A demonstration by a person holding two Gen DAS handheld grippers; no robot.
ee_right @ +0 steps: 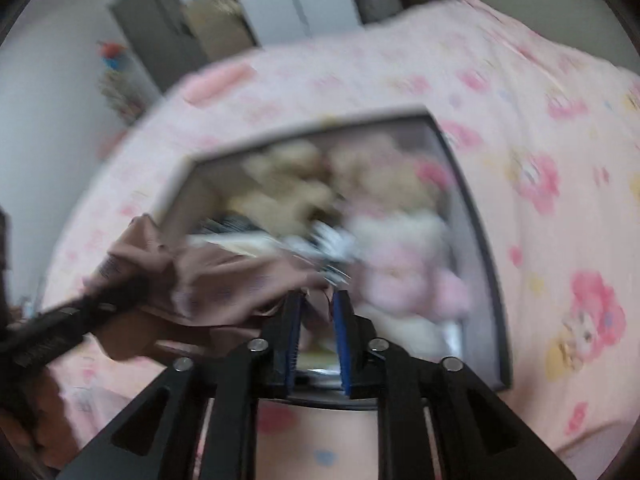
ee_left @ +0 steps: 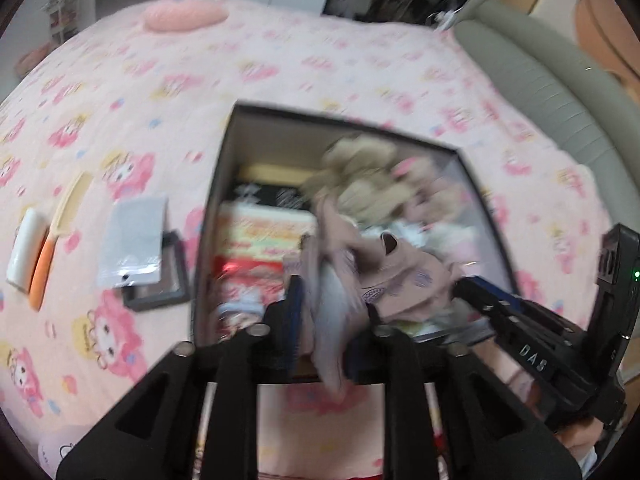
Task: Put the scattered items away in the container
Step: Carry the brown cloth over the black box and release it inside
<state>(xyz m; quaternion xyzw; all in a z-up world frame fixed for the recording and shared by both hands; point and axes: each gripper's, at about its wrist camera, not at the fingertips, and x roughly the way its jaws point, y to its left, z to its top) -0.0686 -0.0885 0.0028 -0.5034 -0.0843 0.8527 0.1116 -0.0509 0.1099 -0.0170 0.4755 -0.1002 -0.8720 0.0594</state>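
Left gripper (ee_left: 326, 320) and right gripper (ee_right: 318, 320), jaws parted, pads apparently clear of the mauve garment (ee_left: 400, 276) draped over the full storage box (ee_left: 216, 200) on the bed (ee_left: 140, 92); a fold snagging a finger could drag it out

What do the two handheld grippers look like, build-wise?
Both match: black plastic linkage arms with cut-out slots and silver round pivot bolts, and fingers lined with blue ribbed pads. The left gripper is seen from its own camera. That view also shows the right gripper side-on: white "DAS" lettering on its black body and a small green light on the rear block. No cables or sleeves are clearly visible.
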